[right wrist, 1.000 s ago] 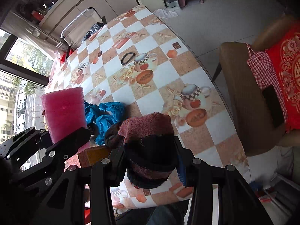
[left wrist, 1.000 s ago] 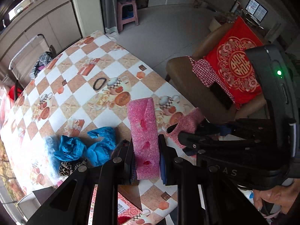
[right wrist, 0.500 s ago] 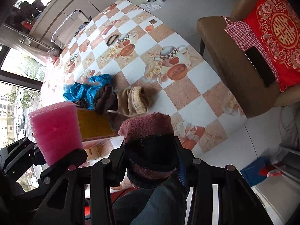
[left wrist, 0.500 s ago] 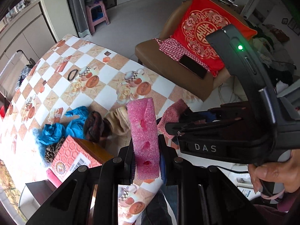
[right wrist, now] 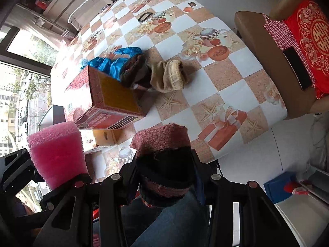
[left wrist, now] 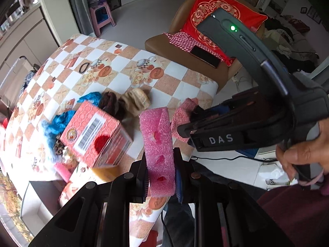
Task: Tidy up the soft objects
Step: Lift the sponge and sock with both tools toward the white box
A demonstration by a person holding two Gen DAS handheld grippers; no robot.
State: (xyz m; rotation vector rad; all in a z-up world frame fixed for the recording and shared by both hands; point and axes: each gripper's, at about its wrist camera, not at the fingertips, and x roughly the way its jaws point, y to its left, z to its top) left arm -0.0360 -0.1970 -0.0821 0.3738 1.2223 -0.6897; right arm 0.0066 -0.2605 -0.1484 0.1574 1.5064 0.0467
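Carry step, both claws loaded. Left claw (left wrist: pixel 161 177) is clamped on the pink foam block (left wrist: pixel 159 144), which stands up between its fingers. Right claw (right wrist: pixel 164 177) is clamped on a rolled maroon-and-black cloth (right wrist: pixel 164 154). Both loads hang off the near edge of the surface (right wrist: pixel 216 94), on the near side of the red box (right wrist: pixel 107 100).

The box lies on its side, brown inside face showing, opening toward the cloth pile; exact mouth direction is hard to read. Just behind the box: tan cloth (right wrist: pixel 169 79), dark brown cloth (right wrist: pixel 133 72), blue bag (right wrist: pixel 115 61), all touching or overlapping. A leopard-print piece (left wrist: pixel 59 146) sits at the box's far-left side, partly hidden.

Likely next move: bring each load to the box and let go inside, or set them with the pile. That calls for lining up with the opening first, one claw at a time since they sit close together.

Room: bare surface right of the box, toward the chair (right wrist: pixel 267 57). The near edge is right below the claws, so an early drop would likely hit the floor. A black ring (right wrist: pixel 144 16) lies well beyond the box, out of the way.
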